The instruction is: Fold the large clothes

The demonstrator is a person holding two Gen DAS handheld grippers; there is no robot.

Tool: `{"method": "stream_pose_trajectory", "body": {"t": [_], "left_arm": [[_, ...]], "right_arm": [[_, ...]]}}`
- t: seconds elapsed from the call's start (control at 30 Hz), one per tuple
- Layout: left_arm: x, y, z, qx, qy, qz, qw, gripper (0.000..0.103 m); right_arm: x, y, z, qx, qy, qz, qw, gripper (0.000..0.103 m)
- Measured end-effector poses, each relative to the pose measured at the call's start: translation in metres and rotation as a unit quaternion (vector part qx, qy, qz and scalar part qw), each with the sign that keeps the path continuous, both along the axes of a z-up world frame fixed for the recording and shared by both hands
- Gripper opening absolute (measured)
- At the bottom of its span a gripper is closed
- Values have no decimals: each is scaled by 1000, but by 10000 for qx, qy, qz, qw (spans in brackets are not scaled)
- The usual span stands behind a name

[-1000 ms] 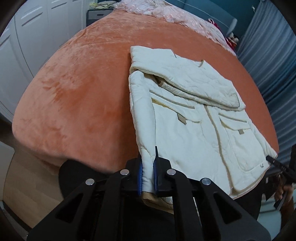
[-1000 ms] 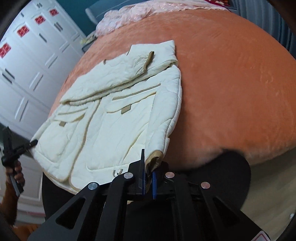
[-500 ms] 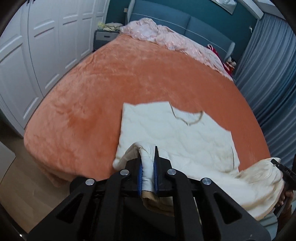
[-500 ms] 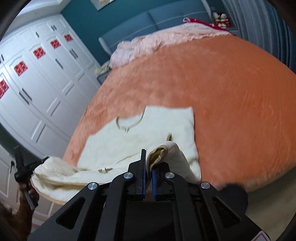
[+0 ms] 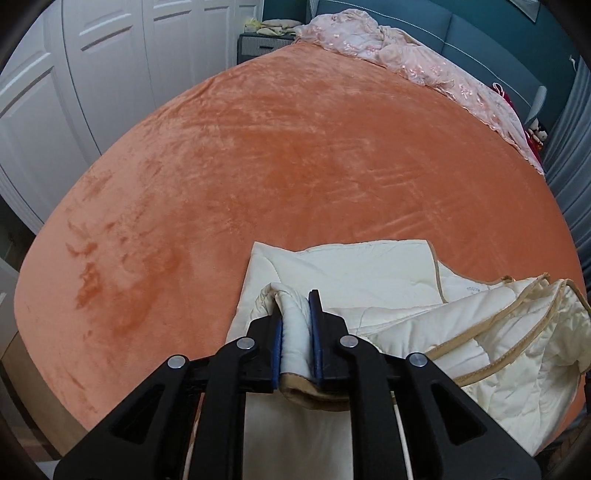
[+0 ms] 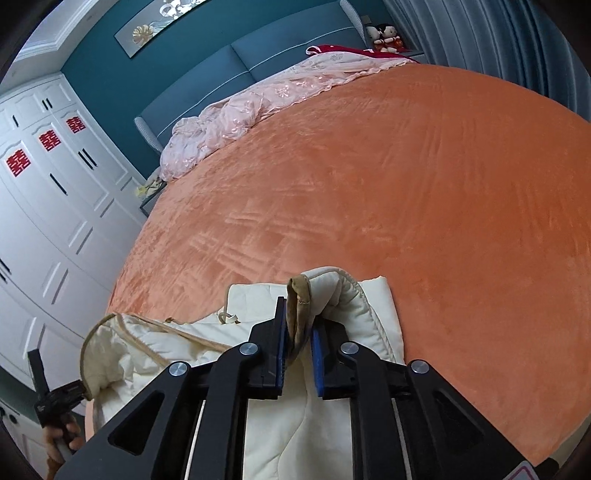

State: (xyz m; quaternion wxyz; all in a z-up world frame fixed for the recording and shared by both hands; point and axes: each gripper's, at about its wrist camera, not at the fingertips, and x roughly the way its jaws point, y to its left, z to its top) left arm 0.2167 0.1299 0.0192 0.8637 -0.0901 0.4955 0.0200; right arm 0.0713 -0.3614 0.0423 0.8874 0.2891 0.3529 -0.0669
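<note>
A cream quilted jacket (image 5: 369, 280) with tan trim lies at the near edge of the orange bed (image 5: 295, 166). My left gripper (image 5: 295, 321) is shut on its hem corner, held over the folded body. The jacket also shows in the right wrist view (image 6: 373, 314). My right gripper (image 6: 297, 325) grips the other tan-trimmed hem corner, its jaws a little apart with the fabric between them. The lifted lower half bunches loosely between the grippers (image 5: 517, 332). The left gripper also shows in the right wrist view (image 6: 55, 398) at the lower left.
A pink crumpled quilt (image 6: 258, 107) lies along the blue headboard (image 6: 240, 66). White wardrobe doors (image 5: 74, 74) stand left of the bed, grey curtains (image 6: 480, 33) right. A nightstand (image 5: 258, 44) stands at the far corner.
Both grippers have lifted the jacket's hem off the bed edge and carried it forward over the upper part, doubling the jacket. The front with pockets is now turned under.
</note>
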Motion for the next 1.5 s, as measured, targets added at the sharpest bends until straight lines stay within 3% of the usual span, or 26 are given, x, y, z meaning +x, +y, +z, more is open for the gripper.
{"method": "stream_pose_trajectory", "body": {"t": [0.07,0.17,0.23,0.33,0.37,0.43,0.5,0.67,0.8,0.97,1.13,1.2,1.33,1.43,1.47,1.5], "left_arm": [[3,4,-3,-136,57,0,9999,13],[1,19,7,-718,-3,43,9974,15],[-3,33,20,-1202,-155,128,9925,17],[-9,37,40,-1346,-372,180,9900,23],[-14,37,51,-1090,-650,278,9915,28],[-29,34,83,-275,-1501,540,9868,75],[-37,29,105,26,-1995,513,9786,85],[-24,-11,105,385,-1671,-237,9849,83],[-14,-49,68,647,-1201,-834,9871,82],[13,-62,11,505,-422,-828,9944,74],[19,-55,-14,484,-214,-765,9957,72],[16,-47,-10,385,-285,-693,9964,72],[11,-3,5,-225,-456,-272,9983,73],[21,27,-2,-660,-214,54,9976,73],[25,34,-8,-789,-105,137,9967,72],[29,37,-12,-913,-29,132,9957,71]], "right_arm": [[0,-7,0,226,-130,-67,9996,17],[-2,-12,4,376,-345,-219,9985,28],[-14,-16,15,321,-636,-390,9967,46],[-24,-20,31,215,-881,-421,9950,48],[-25,-20,35,161,-888,-400,9951,48],[-25,-15,40,20,-831,-245,9962,48],[-21,-4,41,-284,-694,-42,9972,48],[-1,21,24,-802,-200,332,9960,48],[22,22,0,-906,264,223,9953,48],[50,11,-24,-1069,705,19,9918,52],[64,4,-53,-801,1090,111,9907,55],[64,2,-60,-650,1118,209,9914,54],[61,0,-61,-478,1010,298,9933,52],[63,-3,-61,-282,946,281,9947,50],[63,-3,-60,-240,907,255,9953,44],[64,-2,-60,-217,876,253,9956,23]]}}
